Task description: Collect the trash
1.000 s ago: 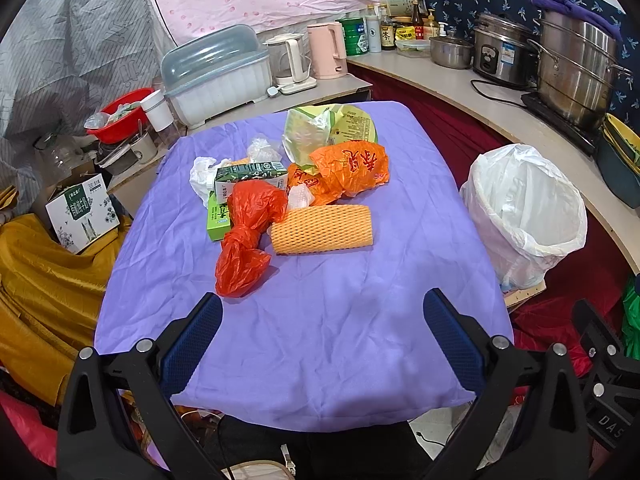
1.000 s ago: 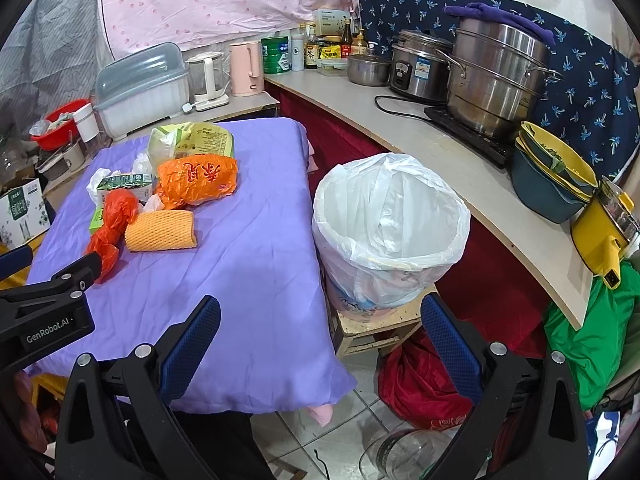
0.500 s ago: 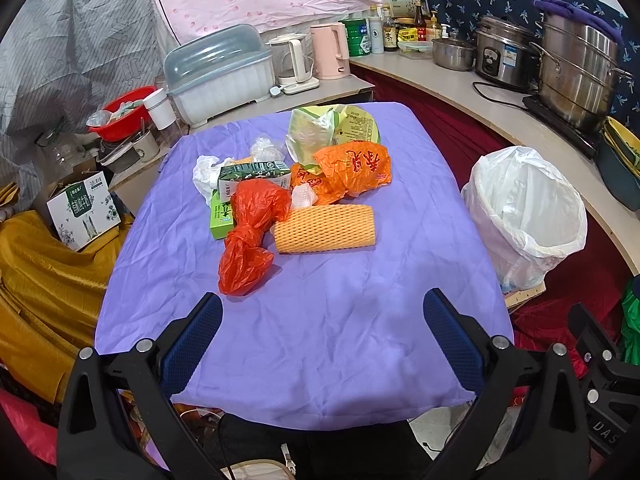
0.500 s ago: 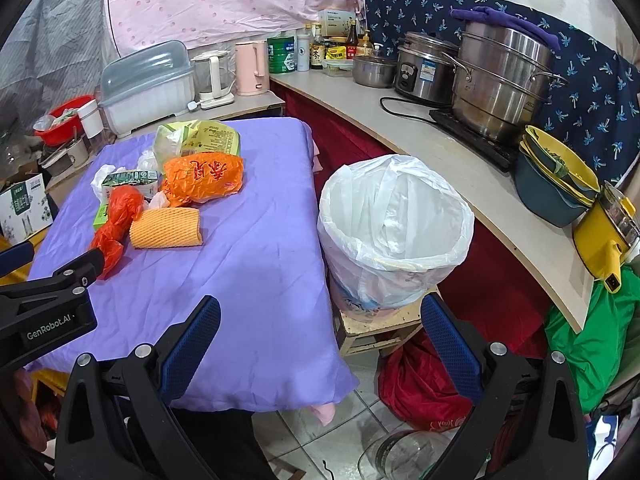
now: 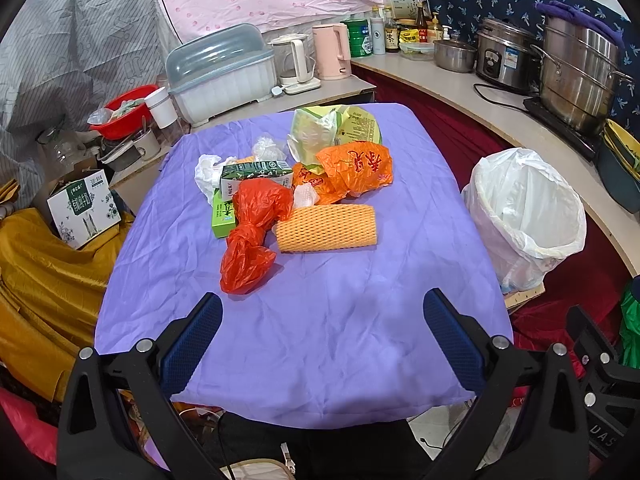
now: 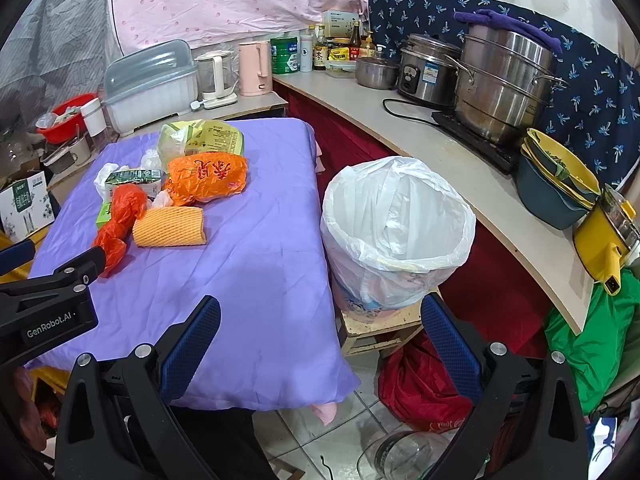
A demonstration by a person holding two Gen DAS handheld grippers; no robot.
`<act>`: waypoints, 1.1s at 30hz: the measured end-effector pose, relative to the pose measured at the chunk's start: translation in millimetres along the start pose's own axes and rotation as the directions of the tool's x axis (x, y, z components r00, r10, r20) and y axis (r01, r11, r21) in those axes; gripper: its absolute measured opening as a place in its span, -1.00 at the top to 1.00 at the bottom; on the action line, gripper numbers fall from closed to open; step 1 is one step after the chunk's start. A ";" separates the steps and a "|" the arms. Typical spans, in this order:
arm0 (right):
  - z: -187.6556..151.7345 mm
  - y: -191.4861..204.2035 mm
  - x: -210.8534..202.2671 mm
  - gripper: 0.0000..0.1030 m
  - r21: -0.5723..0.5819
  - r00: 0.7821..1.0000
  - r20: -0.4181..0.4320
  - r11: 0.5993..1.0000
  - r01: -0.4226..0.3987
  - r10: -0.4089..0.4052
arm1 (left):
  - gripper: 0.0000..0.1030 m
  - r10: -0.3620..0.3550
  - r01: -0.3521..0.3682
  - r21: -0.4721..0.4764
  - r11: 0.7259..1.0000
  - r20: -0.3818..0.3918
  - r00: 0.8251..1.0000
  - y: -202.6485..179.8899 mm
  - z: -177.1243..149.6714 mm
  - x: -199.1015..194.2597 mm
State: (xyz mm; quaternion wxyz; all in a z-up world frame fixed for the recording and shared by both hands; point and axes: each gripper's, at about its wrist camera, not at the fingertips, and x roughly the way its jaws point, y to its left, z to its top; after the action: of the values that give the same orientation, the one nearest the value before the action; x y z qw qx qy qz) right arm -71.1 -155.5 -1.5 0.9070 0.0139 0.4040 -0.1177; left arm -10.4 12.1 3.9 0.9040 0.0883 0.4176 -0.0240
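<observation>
Lying in a loose heap at the centre of the left wrist view, the trash sits on the purple tablecloth [image 5: 320,320], none of it yet in the bin. The nearest pieces are the orange foam net sleeve [image 5: 326,228] and the red plastic bag [image 5: 250,236]. The sleeve's long axis runs left to right across the frame, roughly parallel to the line between the fingertips. The red bag runs from mid-frame down toward the lower left. Behind them, toward the upper centre, lie the orange printed bag [image 5: 354,168], a green carton [image 5: 256,176], a small green box [image 5: 222,216], white crumpled plastic [image 5: 206,172] and a yellow-green packet [image 5: 332,130].

The left gripper [image 5: 320,336] is spread wide with nothing held, below the heap in frame and well apart from it. The right gripper [image 6: 320,340] is equally wide and empty; in its view the heap is at the upper left and the white-lined trash bin [image 6: 396,220] stands ahead at centre, just beside the table's right edge.

Judgement: the left gripper is nearer the trash and faces it directly; the right gripper is nearer the bin. A grasp across the sleeve's short side would call for turning the wrist.
</observation>
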 end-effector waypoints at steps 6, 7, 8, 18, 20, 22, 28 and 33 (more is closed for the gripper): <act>-0.5 2.5 -1.7 -0.87 -0.008 1.000 0.003 1.000 -0.004 0.004 | -0.87 -0.001 0.001 0.000 1.000 0.002 1.000 1.0 -0.1 -0.7; -0.6 2.5 -1.8 -0.87 -0.008 1.000 0.003 1.000 -0.004 0.004 | -0.87 -0.001 0.001 -0.001 1.000 0.002 1.000 1.9 -0.2 -1.1; -0.5 2.7 -1.8 -0.87 -0.007 1.000 0.002 1.000 -0.003 0.003 | -0.87 0.000 0.000 -0.001 1.000 0.001 1.000 1.9 -0.1 -1.0; -0.4 2.2 -1.9 -0.87 -0.006 1.000 0.004 1.000 -0.003 0.003 | -0.87 0.000 0.000 -0.001 1.000 0.002 1.000 2.4 -0.6 -1.3; -0.2 1.6 -1.5 -0.87 -0.006 1.000 0.003 1.000 -0.002 0.002 | -0.87 -0.001 0.001 -0.002 1.000 0.001 1.000 2.1 -0.7 -1.0; 0.2 0.9 -1.5 -0.87 -0.005 1.000 0.002 1.000 -0.001 0.001 | -0.87 -0.002 0.002 -0.003 1.000 0.001 1.000 3.0 -0.8 -2.0; 0.4 -1.1 -1.3 -0.87 -0.004 1.000 0.000 1.000 -0.001 0.001 | -0.87 -0.001 0.001 -0.003 1.000 0.001 1.000 3.7 -1.1 -2.6; 0.5 -3.5 0.1 -0.87 0.001 1.000 -0.004 1.000 0.000 0.000 | -0.87 -0.003 0.003 -0.005 1.000 0.001 1.000 4.1 -1.4 -3.8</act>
State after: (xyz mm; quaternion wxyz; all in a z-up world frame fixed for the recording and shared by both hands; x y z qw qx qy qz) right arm -71.5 -159.0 -1.0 0.9063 0.0146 0.4057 -0.1180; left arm -13.4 16.2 6.5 0.9043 0.0857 0.4175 -0.0244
